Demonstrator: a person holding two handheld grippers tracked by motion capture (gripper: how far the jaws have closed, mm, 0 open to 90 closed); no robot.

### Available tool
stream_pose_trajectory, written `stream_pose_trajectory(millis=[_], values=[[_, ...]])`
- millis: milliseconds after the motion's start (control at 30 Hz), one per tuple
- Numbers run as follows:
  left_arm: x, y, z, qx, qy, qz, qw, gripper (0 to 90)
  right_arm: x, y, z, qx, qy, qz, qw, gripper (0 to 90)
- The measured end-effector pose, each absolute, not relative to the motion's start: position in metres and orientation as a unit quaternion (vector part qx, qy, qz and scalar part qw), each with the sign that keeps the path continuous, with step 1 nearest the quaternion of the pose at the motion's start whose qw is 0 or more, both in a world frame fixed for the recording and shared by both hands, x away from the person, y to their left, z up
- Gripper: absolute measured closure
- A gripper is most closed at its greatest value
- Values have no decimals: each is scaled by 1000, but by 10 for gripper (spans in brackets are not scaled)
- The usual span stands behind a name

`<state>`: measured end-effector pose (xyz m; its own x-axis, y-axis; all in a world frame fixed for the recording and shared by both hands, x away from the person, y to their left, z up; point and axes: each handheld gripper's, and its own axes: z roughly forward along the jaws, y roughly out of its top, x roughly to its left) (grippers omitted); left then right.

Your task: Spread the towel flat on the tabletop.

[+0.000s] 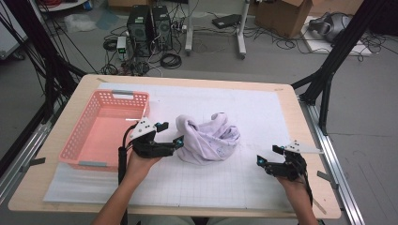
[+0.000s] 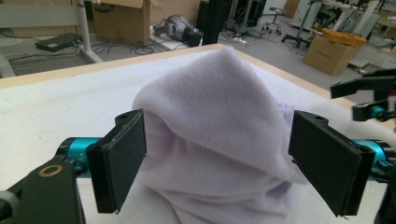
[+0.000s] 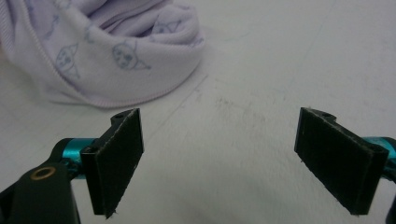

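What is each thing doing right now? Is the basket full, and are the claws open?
Cloth: crumpled in a heap on the table.
Basket: upright, empty.
Left claw: open, jaws on both sides of the cloth, not pinching.
Right claw: open, holding nothing.

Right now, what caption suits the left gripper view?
Open left gripper straddling a bunched lilac garment on the white table mat.

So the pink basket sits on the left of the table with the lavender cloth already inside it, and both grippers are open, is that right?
Not quite. The cloth is not in the basket; it lies bunched on the table mat just right of it, as the high view shows. The rest holds: the basket is on the left, and the left gripper and right gripper are both open.
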<state>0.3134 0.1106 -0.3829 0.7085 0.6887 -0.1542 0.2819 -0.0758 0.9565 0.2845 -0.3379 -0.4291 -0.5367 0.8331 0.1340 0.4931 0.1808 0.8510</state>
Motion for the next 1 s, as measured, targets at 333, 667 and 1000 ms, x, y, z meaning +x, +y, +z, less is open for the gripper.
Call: stream_pose_trajectory(millis=[333,667,1000], values=[[328,87,-376,731,321,163,580,257,343,-313,-427,460,745,452,171,143],[350,65,-395,799,327,133,488,634,385,-245,-438,430,792,421,106,572],[323,68,-407,811,287,127,493,756,327,-304,-418,479,760,396,189,693]])
